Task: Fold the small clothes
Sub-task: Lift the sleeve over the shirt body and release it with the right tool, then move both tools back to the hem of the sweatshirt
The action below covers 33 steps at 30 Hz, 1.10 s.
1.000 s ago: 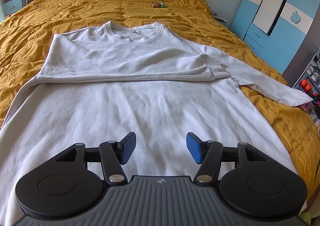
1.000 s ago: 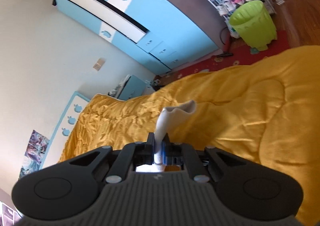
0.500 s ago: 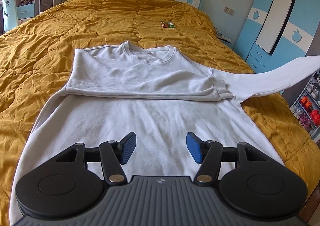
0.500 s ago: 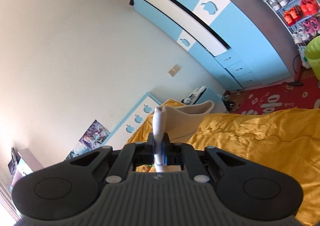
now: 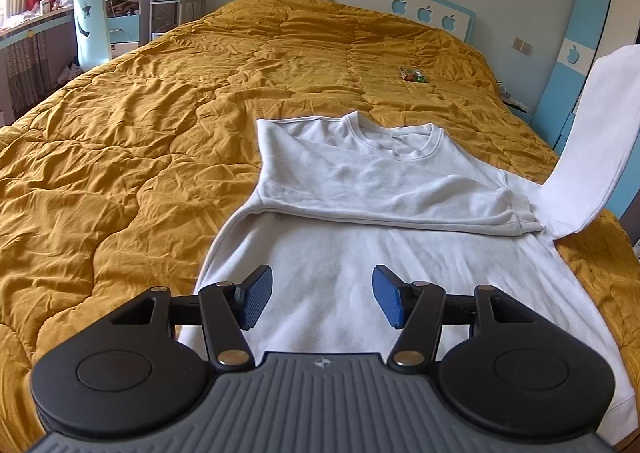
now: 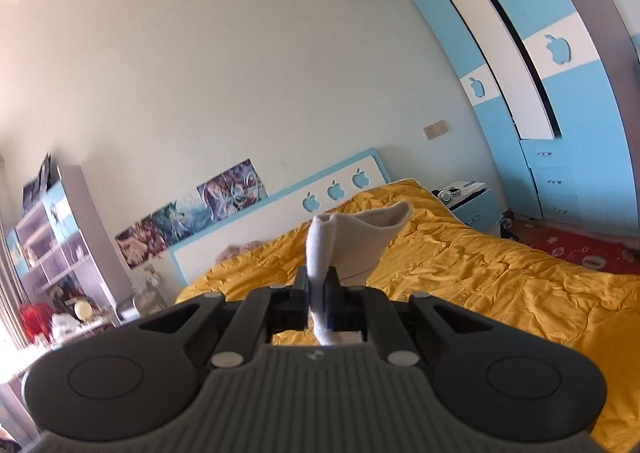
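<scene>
A white long-sleeved sweatshirt (image 5: 380,253) lies flat on the yellow quilt, collar at the far end, its left sleeve folded across the chest (image 5: 400,201). My left gripper (image 5: 322,301) is open and empty, hovering over the sweatshirt's lower body. The right sleeve (image 5: 592,149) is lifted high off the bed at the right. My right gripper (image 6: 318,293) is shut on that sleeve's cuff (image 6: 360,237), held up in the air above the bed.
The yellow quilt (image 5: 140,133) covers a wide bed with a white-and-blue headboard (image 5: 420,9). A small colourful packet (image 5: 414,75) lies near the pillows. A blue wardrobe (image 6: 560,113) and nightstand (image 6: 468,199) stand at the right, a desk and chair (image 5: 90,37) at the left.
The right gripper has raised the right sleeve from lying on the quilt to standing up in the air and has turned toward the headboard. The left gripper has drawn back and shifted left, still open.
</scene>
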Each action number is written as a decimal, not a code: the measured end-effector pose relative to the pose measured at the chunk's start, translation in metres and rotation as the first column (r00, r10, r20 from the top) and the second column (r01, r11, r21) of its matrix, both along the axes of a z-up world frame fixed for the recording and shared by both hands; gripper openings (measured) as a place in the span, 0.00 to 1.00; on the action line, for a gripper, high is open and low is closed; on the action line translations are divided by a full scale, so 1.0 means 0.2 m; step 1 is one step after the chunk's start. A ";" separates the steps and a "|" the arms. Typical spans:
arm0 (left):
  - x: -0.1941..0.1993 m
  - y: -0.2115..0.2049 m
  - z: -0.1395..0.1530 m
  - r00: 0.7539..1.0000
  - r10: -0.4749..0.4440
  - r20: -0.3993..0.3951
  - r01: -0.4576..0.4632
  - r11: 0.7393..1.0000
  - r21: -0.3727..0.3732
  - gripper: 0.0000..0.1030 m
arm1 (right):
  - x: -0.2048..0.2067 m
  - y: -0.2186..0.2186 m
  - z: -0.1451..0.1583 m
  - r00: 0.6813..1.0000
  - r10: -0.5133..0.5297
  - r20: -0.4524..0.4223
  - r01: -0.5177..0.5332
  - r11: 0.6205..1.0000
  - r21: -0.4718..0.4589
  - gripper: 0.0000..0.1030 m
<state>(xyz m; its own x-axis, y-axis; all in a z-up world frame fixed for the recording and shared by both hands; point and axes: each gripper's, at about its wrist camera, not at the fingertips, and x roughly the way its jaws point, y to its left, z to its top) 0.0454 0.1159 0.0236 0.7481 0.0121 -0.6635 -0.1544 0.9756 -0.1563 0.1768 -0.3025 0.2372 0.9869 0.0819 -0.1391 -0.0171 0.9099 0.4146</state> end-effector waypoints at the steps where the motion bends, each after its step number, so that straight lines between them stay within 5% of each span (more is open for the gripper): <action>1: 0.00 0.02 0.00 1.000 0.016 -0.010 -0.016 1.000 0.008 0.66 | 0.01 0.09 0.00 1.000 0.015 -0.002 -0.015 1.000 -0.019 0.02; 7: -0.04 0.19 -0.05 0.994 0.088 -0.059 -0.088 0.996 0.004 0.66 | 0.09 0.65 -0.09 0.990 0.134 -0.032 -0.137 0.981 -0.140 0.02; 11: -0.08 0.28 -0.09 0.992 0.101 -0.069 -0.102 0.995 -0.007 0.66 | 0.15 0.94 -0.24 0.962 0.252 -0.103 -0.264 0.957 -0.124 0.02; 21: -0.15 0.42 -0.14 0.991 0.114 -0.068 -0.115 0.993 -0.010 0.66 | 0.30 1.52 -0.74 0.904 0.340 -0.259 -0.391 0.903 -0.180 0.02; 25: -0.18 0.46 -0.16 0.988 0.135 -0.068 -0.137 0.990 -0.024 0.66 | 0.30 1.76 -0.97 0.866 0.355 -0.353 -0.462 0.838 -0.290 0.02; 27: -0.17 0.50 -0.17 0.985 0.150 -0.083 -0.153 0.988 -0.030 0.66 | 0.28 1.85 -1.08 0.831 0.376 -0.409 -0.516 0.795 -0.318 0.07; 30: -0.16 0.52 -0.19 0.978 0.175 -0.112 -0.179 0.983 -0.030 0.66 | 0.26 1.94 -1.20 0.766 0.423 -0.485 -0.598 0.745 -0.296 0.40; 33: -0.16 0.55 -0.20 0.976 0.179 -0.125 -0.188 0.980 -0.066 0.65 | 0.18 1.98 -1.24 0.692 0.523 -0.498 -0.687 0.689 -0.231 0.39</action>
